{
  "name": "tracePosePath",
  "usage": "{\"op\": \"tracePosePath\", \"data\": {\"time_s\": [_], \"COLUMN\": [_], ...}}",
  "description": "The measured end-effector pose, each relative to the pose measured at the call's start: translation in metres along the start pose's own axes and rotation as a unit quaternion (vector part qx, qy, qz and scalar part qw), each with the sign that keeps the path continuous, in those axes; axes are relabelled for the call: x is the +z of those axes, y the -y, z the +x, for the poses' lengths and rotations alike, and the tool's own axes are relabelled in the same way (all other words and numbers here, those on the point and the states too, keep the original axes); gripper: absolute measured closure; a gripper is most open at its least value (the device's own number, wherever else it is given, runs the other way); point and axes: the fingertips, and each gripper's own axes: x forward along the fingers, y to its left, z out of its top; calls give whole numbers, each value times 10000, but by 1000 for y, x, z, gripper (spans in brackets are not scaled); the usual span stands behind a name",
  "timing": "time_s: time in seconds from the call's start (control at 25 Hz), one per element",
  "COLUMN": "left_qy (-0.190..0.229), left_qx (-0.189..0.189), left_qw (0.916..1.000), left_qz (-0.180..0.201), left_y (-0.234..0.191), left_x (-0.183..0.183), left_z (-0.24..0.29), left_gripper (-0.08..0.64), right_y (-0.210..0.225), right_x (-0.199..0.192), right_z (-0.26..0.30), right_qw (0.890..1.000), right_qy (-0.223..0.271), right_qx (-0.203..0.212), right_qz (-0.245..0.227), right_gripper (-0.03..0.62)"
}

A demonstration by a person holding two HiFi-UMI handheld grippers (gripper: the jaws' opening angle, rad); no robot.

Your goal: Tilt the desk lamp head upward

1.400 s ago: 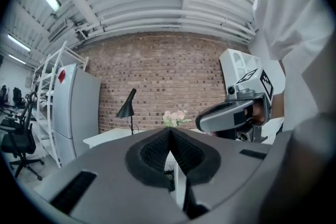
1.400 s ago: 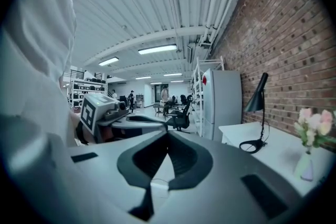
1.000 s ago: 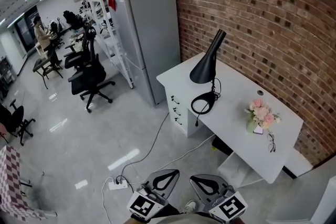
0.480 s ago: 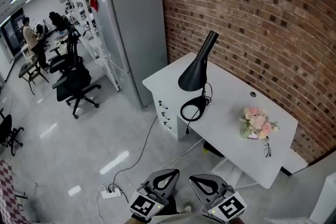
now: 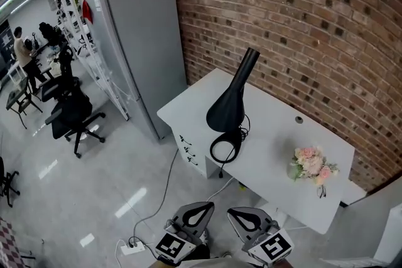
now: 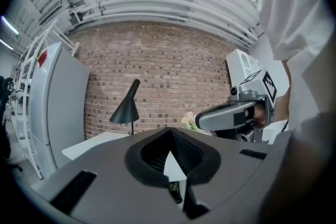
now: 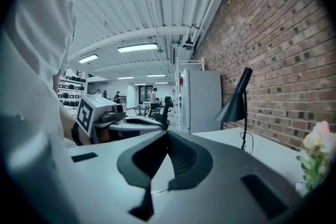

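The black desk lamp (image 5: 227, 107) stands on the white desk (image 5: 276, 135), towards its left end and close to the front edge. Its ring-shaped base (image 5: 225, 149) lies flat on the top. The cone-shaped head slopes, with the wide mouth low and facing the front edge and the narrow end high towards the brick wall (image 5: 301, 16). The lamp also shows in the left gripper view (image 6: 127, 107) and the right gripper view (image 7: 236, 105), small and far off.

A bunch of pale pink flowers (image 5: 312, 163) sits near the desk's right end, well apart from the lamp. A tall grey cabinet (image 5: 141, 47) stands against the wall just beyond the desk's left end. A cable runs from under the desk across the floor to a power strip (image 5: 132, 248).

Both grippers are at the bottom of the head view, well short of the desk and touching nothing. The left gripper (image 5: 200, 210) has its jaws together with nothing between them, and the right gripper (image 5: 242, 213) is the same.
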Motion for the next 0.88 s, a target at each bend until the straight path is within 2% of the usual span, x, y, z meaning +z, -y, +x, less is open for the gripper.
{"op": "tracePosePath", "data": {"time_s": [0.28,0.48,0.6,0.88], "left_qy": [-82,-147,-119,-98], "left_qx": [40,7,-50,-168], "left_qw": [9999,9997,9993,9994], "left_qz": [-46,204,340,289], "left_y": [-49,-87,-102,-129], "left_x": [-9,-9,-9,-20], "left_z": [15,30,41,56], "left_gripper": [557,557,557,557], "right_y": [51,77,98,138], "right_x": [-3,-13,-24,-29], "right_z": [66,103,121,158], "right_qw": [9978,9960,9937,9892], "right_qy": [116,-129,-256,-201], "right_qx": [-474,-449,-670,-1147], "right_qz": [-455,-760,-857,-890], "right_gripper": [577,577,577,577]}}
